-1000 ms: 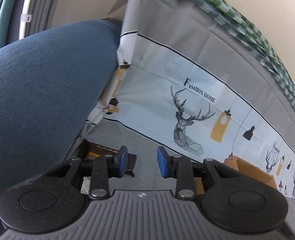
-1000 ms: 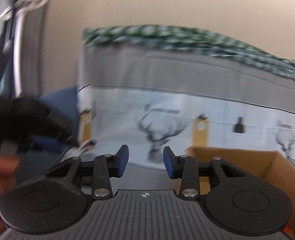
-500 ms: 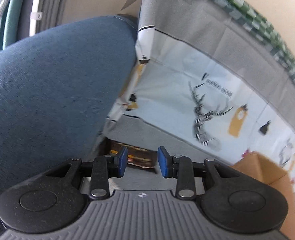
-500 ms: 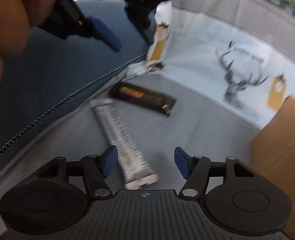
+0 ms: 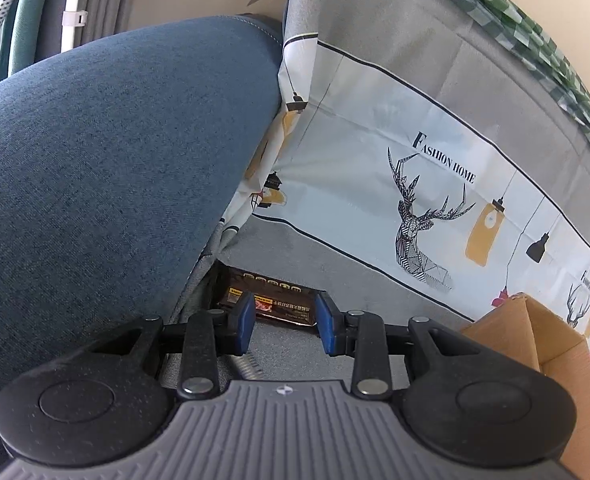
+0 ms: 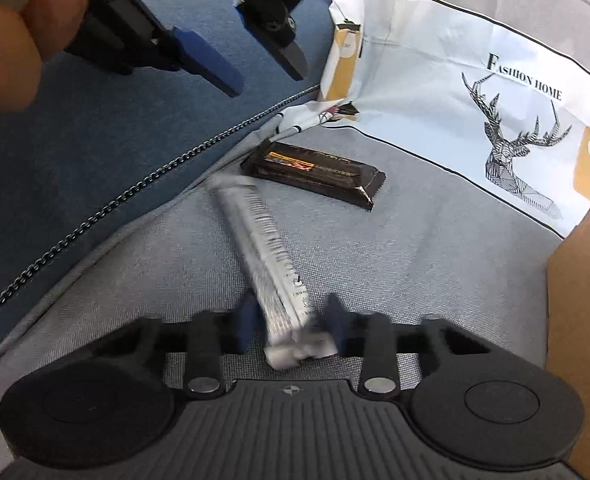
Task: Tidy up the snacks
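A silver snack bar lies on the grey seat cloth, its near end between the pads of my right gripper. The jaws are closing on it, blurred, with the pads against its sides. A dark brown snack bar lies just beyond it, by the seam of the blue cushion. My left gripper hangs open above that bar with nothing between its pads. In the left wrist view the left gripper frames the dark bar, and the silver bar's tip peeks out below.
A cardboard box stands at the right, also the box in the left wrist view. A deer-printed cloth covers the backrest. A person's hand holds the left gripper at the top left.
My right gripper dropped from facing the backrest down onto the seat, opened wide over the silver bar, then closed around its near end. The left gripper barely moved.
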### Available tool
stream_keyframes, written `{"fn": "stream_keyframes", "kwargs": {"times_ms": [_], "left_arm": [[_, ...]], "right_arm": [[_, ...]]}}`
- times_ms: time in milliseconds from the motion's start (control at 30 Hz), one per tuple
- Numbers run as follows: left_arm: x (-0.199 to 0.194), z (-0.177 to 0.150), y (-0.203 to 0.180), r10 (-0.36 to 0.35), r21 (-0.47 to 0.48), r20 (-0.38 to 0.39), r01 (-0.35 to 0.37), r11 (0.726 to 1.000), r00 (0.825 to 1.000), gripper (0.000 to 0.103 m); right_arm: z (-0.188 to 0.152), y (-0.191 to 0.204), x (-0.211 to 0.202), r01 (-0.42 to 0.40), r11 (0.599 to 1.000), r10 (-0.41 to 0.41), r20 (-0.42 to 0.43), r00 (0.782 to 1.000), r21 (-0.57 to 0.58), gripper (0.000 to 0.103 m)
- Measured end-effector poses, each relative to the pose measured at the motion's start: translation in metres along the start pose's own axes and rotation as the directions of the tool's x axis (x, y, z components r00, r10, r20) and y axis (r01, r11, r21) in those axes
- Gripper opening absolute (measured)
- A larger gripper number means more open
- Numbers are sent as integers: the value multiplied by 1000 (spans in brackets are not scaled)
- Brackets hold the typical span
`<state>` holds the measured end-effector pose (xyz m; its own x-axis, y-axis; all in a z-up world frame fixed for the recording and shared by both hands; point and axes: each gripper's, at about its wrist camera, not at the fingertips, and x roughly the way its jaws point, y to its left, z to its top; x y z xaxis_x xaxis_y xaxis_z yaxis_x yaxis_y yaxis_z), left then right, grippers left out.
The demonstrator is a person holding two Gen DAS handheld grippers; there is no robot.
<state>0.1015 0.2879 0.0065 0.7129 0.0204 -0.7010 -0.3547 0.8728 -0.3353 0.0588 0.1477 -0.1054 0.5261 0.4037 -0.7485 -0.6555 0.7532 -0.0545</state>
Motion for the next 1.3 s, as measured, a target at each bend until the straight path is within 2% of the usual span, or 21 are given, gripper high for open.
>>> {"fn": "stream_keyframes", "kwargs": {"times_ms": [33, 167, 333, 433, 500, 600, 667, 700, 733, 800, 900, 967, 1033, 1133, 1200, 1300], "left_arm": [[1, 0, 0, 2, 1, -2, -2, 1000, 1000, 37], [5, -1, -2, 11, 6, -6, -11, 1000, 1000, 37], [11, -4, -5, 21, 23, -13, -21, 1000, 1000, 37], [14, -5, -3, 32, 27, -17, -31, 999, 999, 37], [17, -6, -3, 34, 30, -18, -34, 999, 999, 37], [23, -8, -4, 36, 44, -20, -35, 998, 999, 38], [27, -10, -6, 40, 55, -16, -39, 998, 999, 41], [28, -11, -7, 39, 60, -12, -38, 997, 999, 45], [29, -12, -8, 35, 68, -5, -34, 997, 999, 48], [33, -13, -11, 33, 92, 8, -33, 995, 999, 57], [41, -17, -21, 50, 148, 17, -52, 988, 999, 68], [47, -21, -29, 59, 214, 22, -62, 975, 998, 78], [51, -24, -36, 54, 299, 28, -60, 952, 998, 84], [59, -27, -42, 55, 431, 48, -71, 900, 997, 86], [64, -26, -47, 53, 498, 67, -80, 863, 996, 87], [72, -22, -52, 24, 564, 99, -76, 822, 995, 98]], "right_arm": [[-1, -1, -2, 1, 1000, -1, 3, 1000, 4, 18], [-2, -14, -6, 9, 998, -10, 10, 1000, 56, 15], [1, -24, -17, 132, 981, -134, 4, 991, 143, 14], [0, -27, -24, 229, 952, -229, -23, 973, 202, 14], [0, -30, -28, 248, 941, -246, -38, 969, 231, 14], [0, -30, -24, 230, 951, -225, -47, 973, 207, 16], [-1, -32, -19, 209, 958, -205, -37, 978, 196, 33], [-3, -32, -17, 202, 961, -200, -33, 979, 189, 49], [-3, -32, -13, 193, 966, -190, -34, 981, 174, 59], [-4, -32, -5, 184, 971, -180, -40, 983, 151, 62], [-5, -36, 5, 158, 972, -148, -68, 987, 177, 60], [-3, -40, 7, 135, 969, -124, -68, 990, 206, 58], [-2, -43, 5, 109, 967, -98, -62, 993, 229, 32], [-5, -46, -2, 80, 963, -66, -64, 996, 256, 28], [-7, -47, -7, 91, 959, -73, -74, 995, 268, 28], [-9, -51, -13, 113, 952, -89, -94, 992, 286, 28]]}}
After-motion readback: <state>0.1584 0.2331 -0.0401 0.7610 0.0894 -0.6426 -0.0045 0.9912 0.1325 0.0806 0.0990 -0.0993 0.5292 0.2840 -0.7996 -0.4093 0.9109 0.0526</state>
